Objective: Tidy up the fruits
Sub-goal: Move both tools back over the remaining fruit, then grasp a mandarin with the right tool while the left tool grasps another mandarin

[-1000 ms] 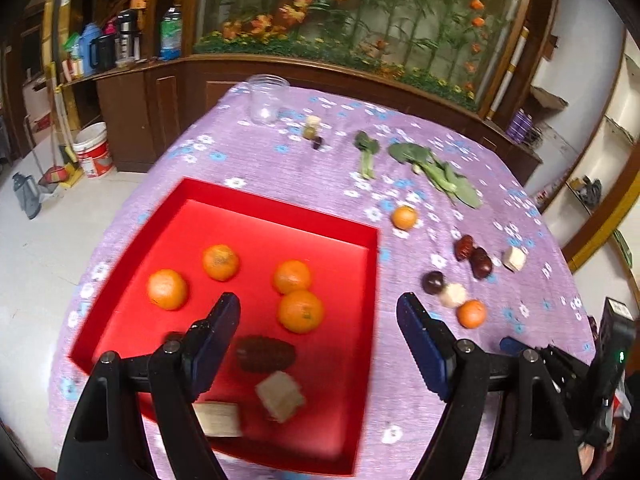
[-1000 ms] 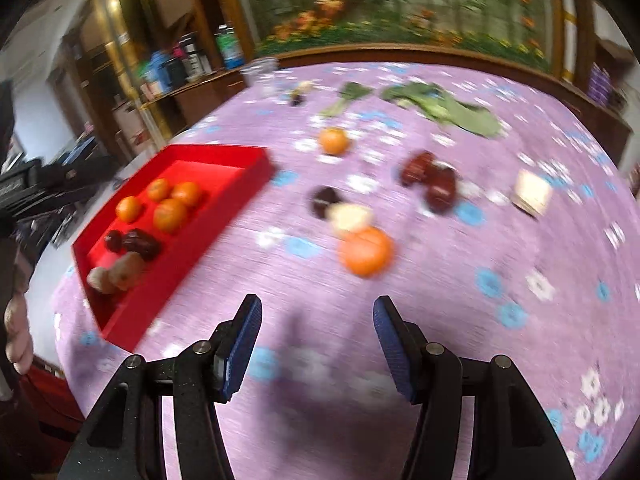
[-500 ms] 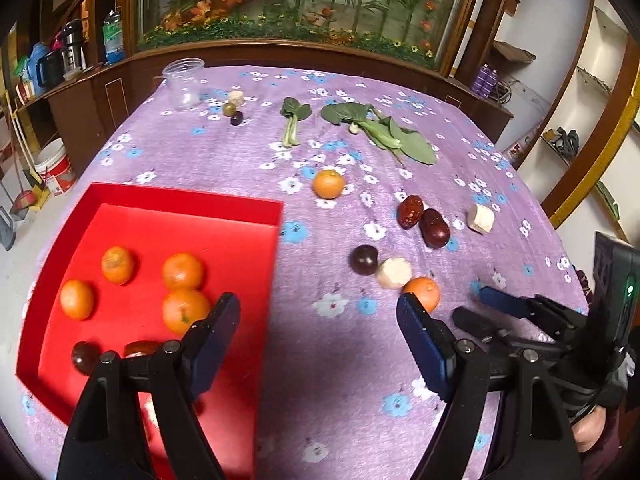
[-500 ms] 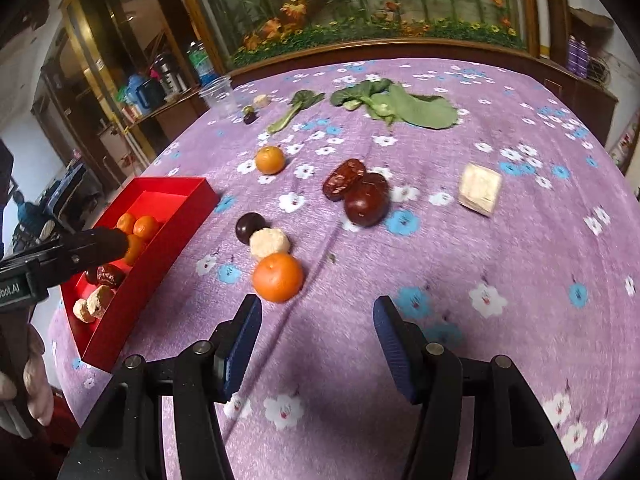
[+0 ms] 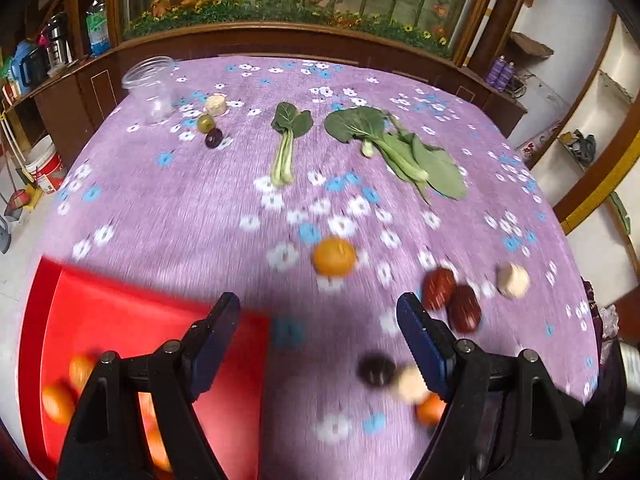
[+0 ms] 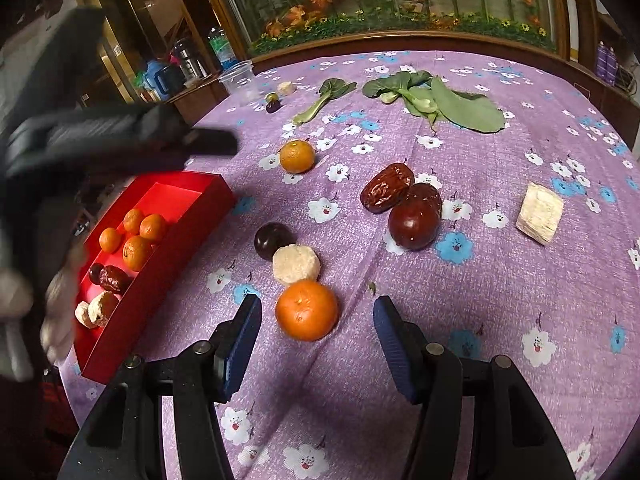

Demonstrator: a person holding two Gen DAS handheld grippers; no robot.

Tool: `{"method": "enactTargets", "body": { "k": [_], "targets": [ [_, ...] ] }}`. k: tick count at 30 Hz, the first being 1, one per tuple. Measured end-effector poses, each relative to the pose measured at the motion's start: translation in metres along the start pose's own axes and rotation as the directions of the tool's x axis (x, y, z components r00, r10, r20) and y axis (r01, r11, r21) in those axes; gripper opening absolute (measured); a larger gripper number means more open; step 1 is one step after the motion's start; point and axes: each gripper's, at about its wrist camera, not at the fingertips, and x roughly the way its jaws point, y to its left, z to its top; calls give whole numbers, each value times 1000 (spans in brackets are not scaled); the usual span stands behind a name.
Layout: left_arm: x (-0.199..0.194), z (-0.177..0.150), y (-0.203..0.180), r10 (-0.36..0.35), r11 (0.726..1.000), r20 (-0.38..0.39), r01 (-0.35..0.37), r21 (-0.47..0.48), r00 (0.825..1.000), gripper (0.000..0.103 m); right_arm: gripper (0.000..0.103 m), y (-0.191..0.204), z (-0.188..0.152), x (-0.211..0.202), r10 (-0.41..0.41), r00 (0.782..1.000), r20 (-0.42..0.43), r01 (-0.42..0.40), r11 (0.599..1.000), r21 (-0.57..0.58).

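The right gripper (image 6: 318,334) hangs low over the purple flowered tablecloth (image 6: 500,288) with its jaws apart and nothing clamped; a tangerine (image 6: 307,309) sits on the cloth just ahead of the gap, closer to the left pad, and neither pad touches it. Right behind the tangerine lies a pale round cake (image 6: 296,264), and behind that a dark plum (image 6: 273,240) — the 3 form a short touching row. Further off, 2 red dates (image 6: 402,204) lie against each other, a pale cube (image 6: 539,213) sits well to their right, and a second tangerine (image 6: 297,156) rests alone near the greens (image 6: 436,100).

The red tray (image 6: 168,256) stands at the left edge of the table and holds 4 tangerines, a date, a small dark fruit and 2 pale pieces.

The left gripper (image 5: 319,326) is released too — jaws wide, empty — and hovers over the cloth beside the tray's corner (image 5: 240,420). Its view is blurred. At the far end stand a clear plastic cup (image 5: 154,90), a pale piece, a green fruit and a dark fruit close together.
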Motion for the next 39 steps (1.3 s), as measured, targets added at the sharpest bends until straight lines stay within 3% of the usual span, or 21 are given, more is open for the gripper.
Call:
{"method": "enactTargets", "body": {
  "k": [3, 7, 20, 22, 25, 29, 34, 39],
  "targets": [
    [20, 15, 0, 0, 1000, -31, -1, -8, 1000, 79, 63, 1, 0, 6, 9, 1000, -18, -9, 1000, -12],
    [43, 23, -8, 6, 1000, -73, -5, 13, 997, 62, 63, 7, 1, 11, -4, 1000, -24, 3, 999, -51],
    [80, 16, -24, 43, 996, -120, -33, 79, 992, 61, 62, 13, 3, 16, -52, 999, -6, 51, 993, -108],
    [79, 14, -29, 70, 992, -100, -58, 111, 993, 53, 60, 13, 3, 16, -59, 998, -2, 58, 992, -114],
    [78, 10, -36, 102, 984, -77, -89, 157, 992, 32, 60, 15, 2, 17, -67, 998, 4, 67, 990, -124],
    [75, 6, -41, 125, 978, -59, -113, 177, 990, 32, 50, 18, 1, 18, -88, 996, 13, 89, 986, -144],
    [65, 4, -42, 103, 982, -46, -94, 164, 994, 32, 38, 18, 2, 15, -78, 997, 14, 79, 987, -142],
    [50, -2, -45, 73, 985, -36, -66, 156, 997, 32, 38, 17, 2, 11, -81, 997, 16, 82, 988, -129]
  ]
}}
